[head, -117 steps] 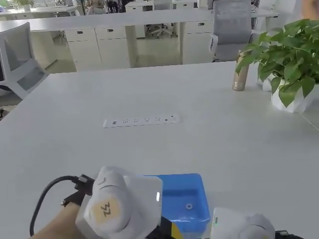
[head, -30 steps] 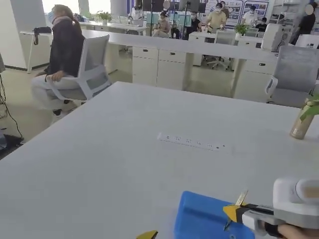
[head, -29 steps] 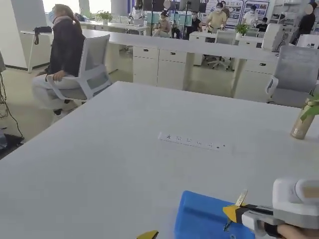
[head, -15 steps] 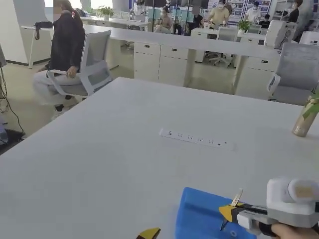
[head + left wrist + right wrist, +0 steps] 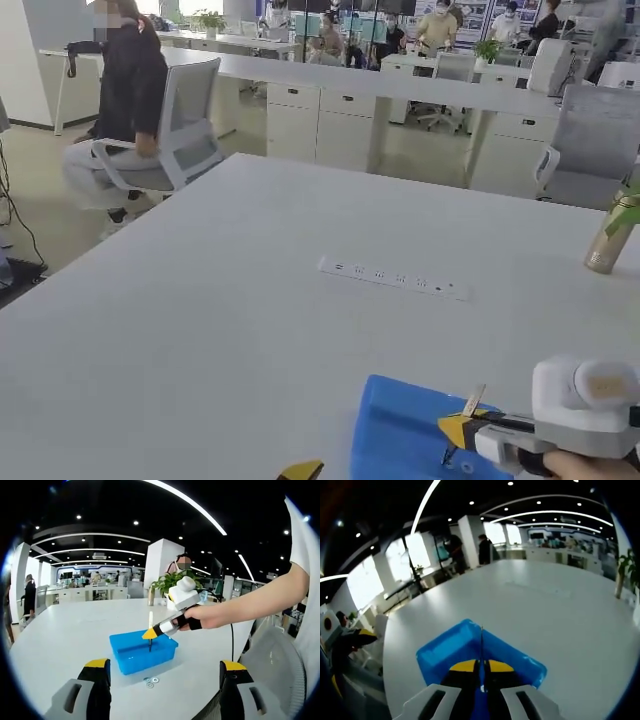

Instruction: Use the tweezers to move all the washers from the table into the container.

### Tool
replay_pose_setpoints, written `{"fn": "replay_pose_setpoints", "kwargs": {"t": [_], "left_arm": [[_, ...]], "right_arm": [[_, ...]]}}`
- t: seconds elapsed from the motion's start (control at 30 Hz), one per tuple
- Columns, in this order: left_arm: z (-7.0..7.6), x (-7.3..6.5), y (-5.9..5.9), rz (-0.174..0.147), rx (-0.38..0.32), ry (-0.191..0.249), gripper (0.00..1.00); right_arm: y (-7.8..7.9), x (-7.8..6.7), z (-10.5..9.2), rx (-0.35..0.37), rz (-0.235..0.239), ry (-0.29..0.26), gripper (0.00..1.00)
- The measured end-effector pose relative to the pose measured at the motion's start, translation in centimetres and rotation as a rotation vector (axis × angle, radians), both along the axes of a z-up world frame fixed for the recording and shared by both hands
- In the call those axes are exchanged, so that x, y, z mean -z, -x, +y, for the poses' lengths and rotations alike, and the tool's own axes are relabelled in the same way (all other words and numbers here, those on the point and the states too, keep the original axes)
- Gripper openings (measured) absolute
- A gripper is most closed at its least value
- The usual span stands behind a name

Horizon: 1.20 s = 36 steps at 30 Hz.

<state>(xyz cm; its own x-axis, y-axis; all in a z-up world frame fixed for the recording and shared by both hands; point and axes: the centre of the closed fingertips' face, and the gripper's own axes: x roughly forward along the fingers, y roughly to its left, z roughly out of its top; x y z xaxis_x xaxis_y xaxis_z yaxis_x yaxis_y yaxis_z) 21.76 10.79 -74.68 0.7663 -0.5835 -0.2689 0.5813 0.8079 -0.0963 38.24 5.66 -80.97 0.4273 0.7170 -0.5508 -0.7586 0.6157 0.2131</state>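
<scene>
**Slippery washers, a thin tool and an unsteadied box**

Head view: the right gripper point(image 5: 462, 432) is clamped on the tweezers point(image 5: 473, 399), whose tips hang over the blue container point(image 5: 400, 430) at the near edge of the table point(image 5: 250, 300). The bottom of the picture cuts the container off, so aiming by eye from this angle looks poor. A misjudged descent could jab its wall.

Left gripper view: the left gripper point(image 5: 164, 666) has its jaws wide apart, holds nothing and sits back from the container. The washers point(image 5: 150, 681), a small cluster, lie flat on the table just beside the container's near wall, not yet moved. The tweezers point down into the container; I cannot tell whether they hold a washer. Flat washers on a smooth top are likely to slide or flick away when pinched. Nothing steadies the container, so a nudge could shove it over them.

Right gripper view: the jaws stand together on the thin tweezers, which run forward over the container. So narrow a tool may twist or slip in the grip, and a harder squeeze could shut the tips before they reach a washer.
</scene>
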Motion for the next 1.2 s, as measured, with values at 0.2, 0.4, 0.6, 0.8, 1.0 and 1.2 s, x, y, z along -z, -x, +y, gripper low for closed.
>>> {"fn": "replay_pose_setpoints", "kwargs": {"t": [0.2, 0.4, 0.6, 0.8, 1.0, 1.2], "left_arm": [[0.0, 0.2, 0.0, 0.008, 0.002, -0.005, 0.91], [0.0, 0.5, 0.0, 0.018, 0.006, -0.008, 0.89], [0.0, 0.4, -0.1, 0.018, 0.003, 0.007, 0.88], [-0.1, 0.4, 0.1, 0.021, 0.01, 0.005, 0.88], [-0.1, 0.6, 0.2, 0.028, 0.017, -0.008, 0.86], [-0.1, 0.8, 0.1, 0.034, 0.015, -0.009, 0.85]], "right_arm": [[0.3, -0.8, 0.3, -0.002, -0.013, -0.014, 0.04], [1.6, -3.1, 0.8, -0.031, -0.056, -0.051, 0.03], [3.9, -5.7, 1.9, -0.082, -0.048, -0.138, 0.03], [6.6, -6.8, 3.2, -0.152, -0.021, -0.187, 0.03], [8.4, -3.8, 3.7, -0.198, 0.057, -0.154, 0.03], [9.6, -1.0, 4.2, -0.21, 0.093, -0.127, 0.03]]}}
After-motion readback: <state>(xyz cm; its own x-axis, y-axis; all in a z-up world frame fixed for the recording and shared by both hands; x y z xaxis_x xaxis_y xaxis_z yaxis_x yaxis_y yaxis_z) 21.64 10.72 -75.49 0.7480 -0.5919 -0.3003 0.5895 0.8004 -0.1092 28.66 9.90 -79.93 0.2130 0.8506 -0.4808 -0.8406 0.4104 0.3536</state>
